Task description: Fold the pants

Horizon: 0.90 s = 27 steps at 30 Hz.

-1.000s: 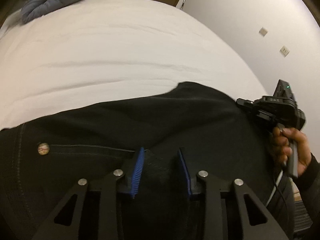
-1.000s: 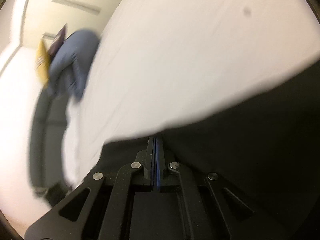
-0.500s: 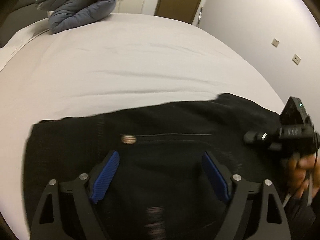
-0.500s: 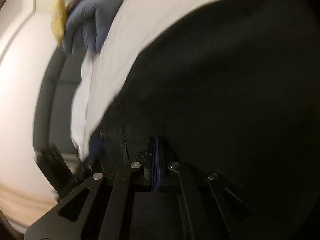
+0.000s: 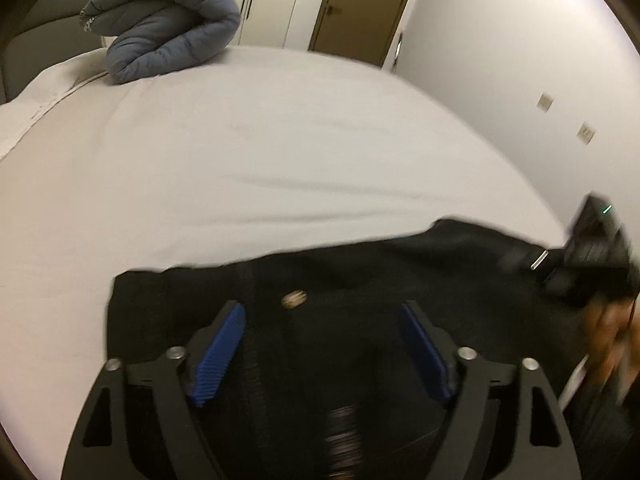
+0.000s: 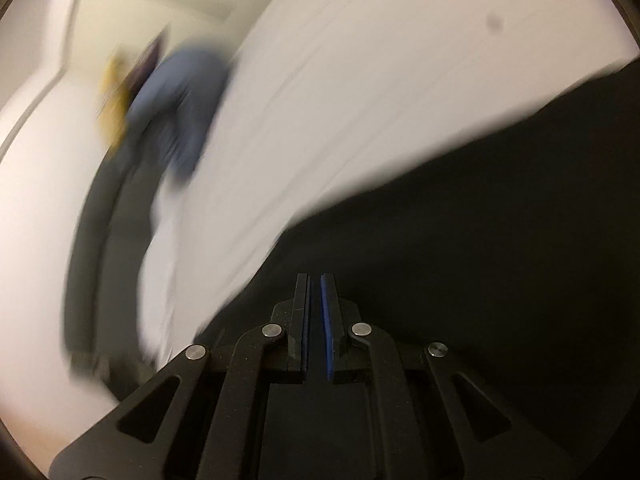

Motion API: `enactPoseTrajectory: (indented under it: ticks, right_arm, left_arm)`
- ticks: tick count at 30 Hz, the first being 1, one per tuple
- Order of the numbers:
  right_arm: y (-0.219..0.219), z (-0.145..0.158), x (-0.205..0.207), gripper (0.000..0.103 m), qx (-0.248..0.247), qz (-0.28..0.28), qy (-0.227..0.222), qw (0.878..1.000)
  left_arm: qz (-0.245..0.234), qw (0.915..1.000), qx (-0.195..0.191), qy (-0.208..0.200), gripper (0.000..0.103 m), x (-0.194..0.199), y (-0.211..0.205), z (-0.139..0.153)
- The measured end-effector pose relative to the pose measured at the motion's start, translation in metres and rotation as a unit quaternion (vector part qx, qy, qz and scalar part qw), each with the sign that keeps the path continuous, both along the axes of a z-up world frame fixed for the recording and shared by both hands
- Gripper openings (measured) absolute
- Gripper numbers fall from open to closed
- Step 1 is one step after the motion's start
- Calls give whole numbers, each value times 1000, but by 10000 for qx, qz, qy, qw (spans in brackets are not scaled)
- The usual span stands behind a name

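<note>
Black pants [image 5: 360, 280] lie on the near part of the white bed [image 5: 260, 140], waistband to the left, with a metal button [image 5: 294, 299] showing. My left gripper [image 5: 322, 314] is open just above the waistband and holds nothing. My right gripper [image 5: 536, 260] is at the pants' right end in the left wrist view. In the blurred right wrist view the right gripper [image 6: 315, 280] shows a narrow gap between its pads, over the black pants [image 6: 480, 240]. I cannot tell if cloth is pinched.
A rolled blue-grey duvet [image 5: 160, 32] with a yellow pillow lies at the bed's far left corner; it also shows blurred in the right wrist view [image 6: 180, 92]. A white wall [image 5: 520, 60] with two switch plates runs along the right. Doors stand behind the bed.
My left gripper has let go of the waistband, opened wide and pulled back and up. My right gripper has swung along the pants' far end, and a thin gap has opened between its pads.
</note>
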State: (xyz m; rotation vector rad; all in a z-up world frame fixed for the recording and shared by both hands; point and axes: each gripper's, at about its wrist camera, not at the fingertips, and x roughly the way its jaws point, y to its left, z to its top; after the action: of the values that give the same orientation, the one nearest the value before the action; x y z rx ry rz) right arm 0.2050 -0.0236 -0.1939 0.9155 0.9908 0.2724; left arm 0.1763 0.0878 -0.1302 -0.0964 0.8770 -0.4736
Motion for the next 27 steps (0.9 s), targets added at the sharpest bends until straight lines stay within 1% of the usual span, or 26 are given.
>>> enactPoseTrajectory:
  ticks: [1,2,3,4,5,6,8,9,10,11,12,13,15,16,17,18,19,20,21,22,23,25,26,27]
  right_arm:
    - [31,0,8,6,43,354,-36,9994]
    - [64,-6,18,6,10,692,-58,9976]
    - [88,-15,26,6,64,836,-6,9965]
    - [102,-25,36,6,194,915,115,9955]
    - [111,-39,51,1,256,830,316,9957]
    - [98,-50,51,0,249,621,447,9968]
    - [76,-64,55,0,852,245,457,9950]
    - [62,-63,59,0,856,4,407,9955]
    - [43,-57,58,0,704,-152,340,9968]
    - [15,-48,54,0,442,-381,213,9981]
    - [-5,-45,52,0,275,-616,147,9976]
    - [-37,-42,46,0,229,-808,131,9964]
    - [-122,-35,22,0,52,-1461,183,9891]
    - [-137,-29,16,0,-88,-1668,199,9858]
    - [-158,-21,0,0,-331,-2022,264,9784]
    - [-170,-14,-13,3,-441,-2240,305,9731]
    - [-189,-6,-31,7,-474,-2417,299,9687]
    - [-197,5,-51,7,-395,-2471,183,9680]
    - [-195,12,-66,7,-241,-2372,12,9712]
    - [-182,18,-82,7,43,-2107,-228,9773]
    - [-168,18,-97,7,270,-1800,-343,9827]
    - [-133,11,-108,7,548,-1142,-332,9914]
    - [-108,-1,-113,7,571,-788,-234,9950]
    - [-98,-14,-117,7,456,-691,-49,9966]
  left_arm:
    - [-32,10000,5,-1,88,1,-9,2]
    - [-65,10000,39,6,88,4,-17,1]
    - [-99,9998,135,81,88,9,-27,-4]
    - [-79,9995,220,205,88,16,-34,-11]
    - [2,9983,330,482,86,25,-36,-25]
    - [74,9976,310,619,85,30,-30,-34]
    - [102,9980,151,604,85,33,-24,-38]
    - [100,9980,144,607,85,33,-24,-37]
    - [88,9981,177,588,85,33,-25,-37]
    - [57,9982,231,557,85,33,-27,-38]
    - [34,9983,259,528,85,32,-28,-38]
    - [14,9983,270,509,85,31,-28,-38]
    - [-13,9983,273,512,85,30,-28,-37]
    - [-3,9983,257,527,85,31,-23,-38]
    - [12,9982,252,541,85,31,-23,-37]
    - [45,9981,281,555,85,31,-23,-35]
    - [90,9978,360,556,85,31,-25,-32]
    - [133,9976,434,528,85,30,-27,-27]
    - [100,9982,401,445,85,26,-35,-21]
    - [41,9987,319,394,85,22,-42,-16]
    - [-39,9991,232,357,85,15,-56,-9]
    - [-211,9990,101,382,85,2,-83,-4]
    - [-371,9984,42,415,85,-8,-99,-3]
    - [-562,9974,72,436,85,-18,-123,-5]
